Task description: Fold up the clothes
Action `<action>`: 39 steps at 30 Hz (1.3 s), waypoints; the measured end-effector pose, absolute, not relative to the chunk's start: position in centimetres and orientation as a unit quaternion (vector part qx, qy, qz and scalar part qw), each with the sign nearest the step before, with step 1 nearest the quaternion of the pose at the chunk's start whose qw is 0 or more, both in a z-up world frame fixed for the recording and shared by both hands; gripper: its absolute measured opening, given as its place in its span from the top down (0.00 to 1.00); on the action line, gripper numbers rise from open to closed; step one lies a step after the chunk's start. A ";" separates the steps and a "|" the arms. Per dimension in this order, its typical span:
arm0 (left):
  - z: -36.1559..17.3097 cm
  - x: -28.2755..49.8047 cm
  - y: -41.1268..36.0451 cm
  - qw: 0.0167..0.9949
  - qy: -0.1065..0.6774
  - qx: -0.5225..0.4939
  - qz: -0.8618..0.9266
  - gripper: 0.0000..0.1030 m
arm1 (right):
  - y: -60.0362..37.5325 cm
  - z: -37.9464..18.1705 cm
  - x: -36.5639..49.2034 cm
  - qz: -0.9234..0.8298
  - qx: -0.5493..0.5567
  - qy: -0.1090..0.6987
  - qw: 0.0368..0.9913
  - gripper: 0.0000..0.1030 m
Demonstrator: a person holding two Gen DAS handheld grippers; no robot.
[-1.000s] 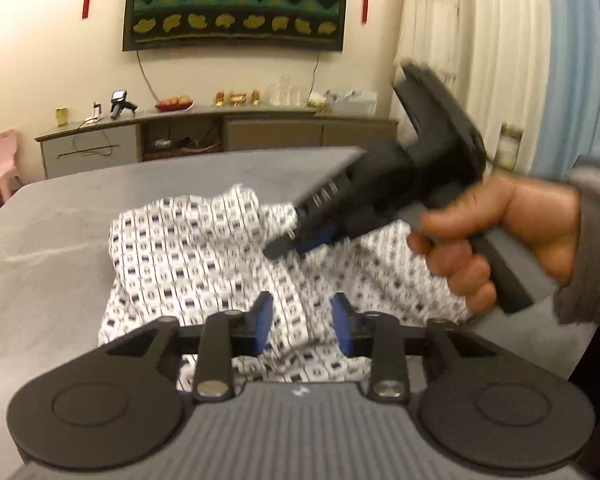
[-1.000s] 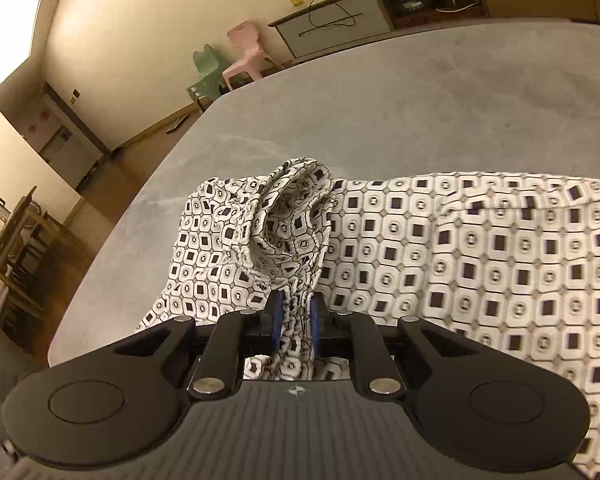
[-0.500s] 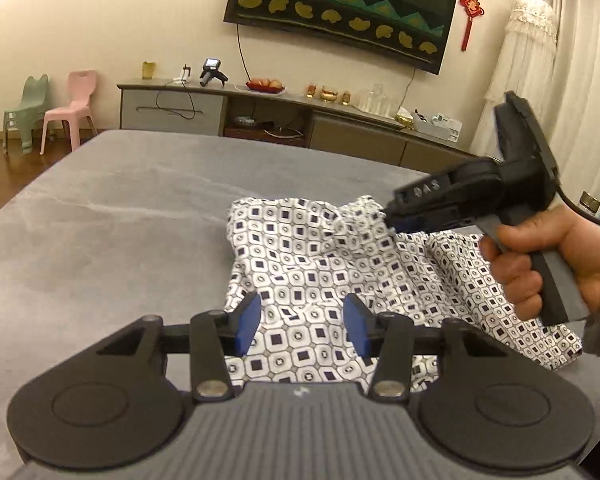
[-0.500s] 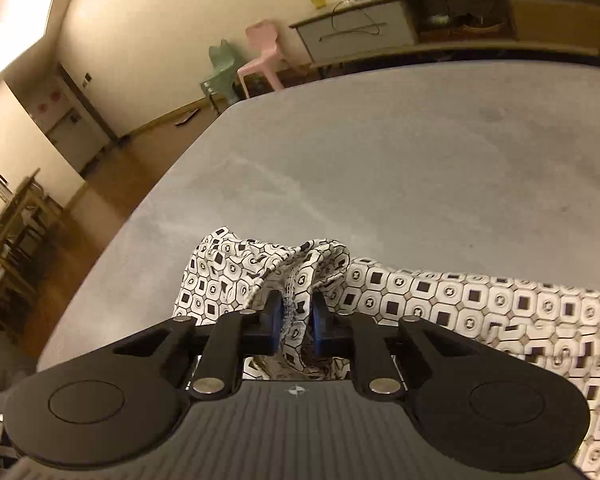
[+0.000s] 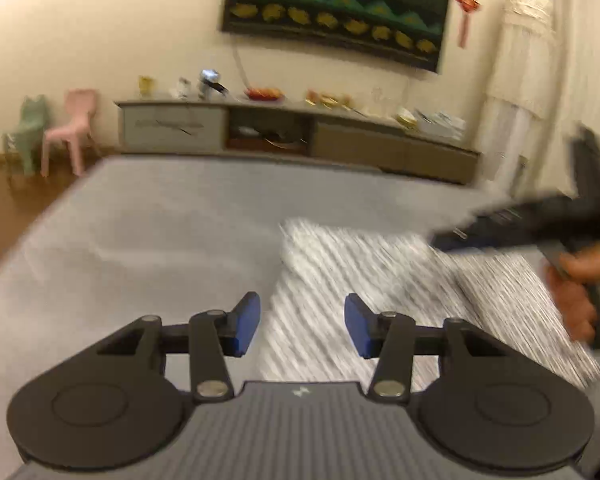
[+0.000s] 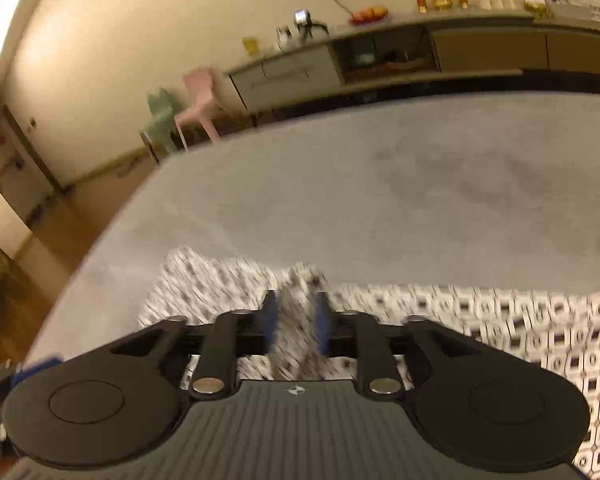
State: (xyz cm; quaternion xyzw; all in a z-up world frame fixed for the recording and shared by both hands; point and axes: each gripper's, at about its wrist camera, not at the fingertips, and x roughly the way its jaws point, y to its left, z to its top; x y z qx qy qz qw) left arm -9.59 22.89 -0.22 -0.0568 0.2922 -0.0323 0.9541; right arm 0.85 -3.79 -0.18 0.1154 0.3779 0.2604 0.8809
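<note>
Patterned black-and-white fabric garment (image 5: 400, 280) lying on the grey table (image 5: 160, 240), toward its near right part. Left hand-held gripper (image 5: 302, 322): blue-padded fingers spread apart, holding nothing, above the garment's left edge. Right hand-held gripper (image 6: 296, 316): fingers clamped on a raised fold of the garment; seen from the left wrist camera, its black body is blurred, gripped by the person's right hand (image 5: 576, 284).

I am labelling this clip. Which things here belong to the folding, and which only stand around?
Belong to the folding:
patterned garment
right gripper, shut on a fold
left gripper, open
grey table

Only around:
pink chair
green chair
sideboard
</note>
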 end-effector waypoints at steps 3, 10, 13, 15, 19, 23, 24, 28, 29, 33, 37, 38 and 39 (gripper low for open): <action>-1.1 -5.3 24.4 0.936 0.342 -0.069 -0.040 0.58 | -1.9 -0.4 2.0 0.288 0.099 0.382 0.873 0.39; -4.1 -5.6 26.4 0.921 0.378 -0.078 -0.058 0.60 | 0.2 -2.6 4.4 0.222 -0.060 0.404 0.885 0.78; -4.1 -7.1 27.0 0.919 0.374 -0.092 -0.088 0.57 | 1.2 -0.4 3.6 0.225 -0.070 0.363 0.901 0.67; -4.4 -7.2 26.5 0.913 0.383 -0.098 -0.101 0.56 | 3.7 1.1 3.0 0.244 -0.092 0.326 0.909 0.57; -5.3 -7.5 24.6 0.907 0.397 -0.073 -0.121 0.59 | 11.1 1.5 4.4 0.314 -0.140 0.328 0.880 0.38; -7.1 -7.6 22.0 0.906 0.404 -0.019 -0.125 0.66 | 16.6 -2.8 8.2 0.326 -0.219 0.407 0.825 0.80; -7.3 -7.7 21.6 0.907 0.401 -0.007 -0.124 0.66 | 16.7 -3.0 9.0 0.325 -0.211 0.408 0.827 0.80; -7.4 -7.5 21.9 0.906 0.406 -0.005 -0.122 0.68 | 15.5 -2.3 10.3 0.309 -0.169 0.377 0.857 0.78; -7.4 -7.5 22.0 0.905 0.409 -0.007 -0.121 0.69 | 14.6 -1.8 10.3 0.298 -0.147 0.367 0.869 0.71; -6.0 -8.3 23.9 0.918 0.383 -0.032 -0.099 0.69 | 4.7 2.0 7.8 0.284 0.061 0.351 0.890 0.42; -4.0 -8.4 25.3 0.930 0.353 -0.062 -0.086 0.65 | -2.7 0.7 1.9 0.254 0.126 0.379 0.881 0.33; -3.6 -8.3 25.0 0.930 0.350 -0.066 -0.088 0.65 | -4.0 -0.4 0.4 0.248 0.131 0.393 0.876 0.29; -3.5 -8.1 24.7 0.930 0.350 -0.069 -0.091 0.63 | -4.4 -1.6 -0.7 0.247 0.132 0.408 0.869 0.28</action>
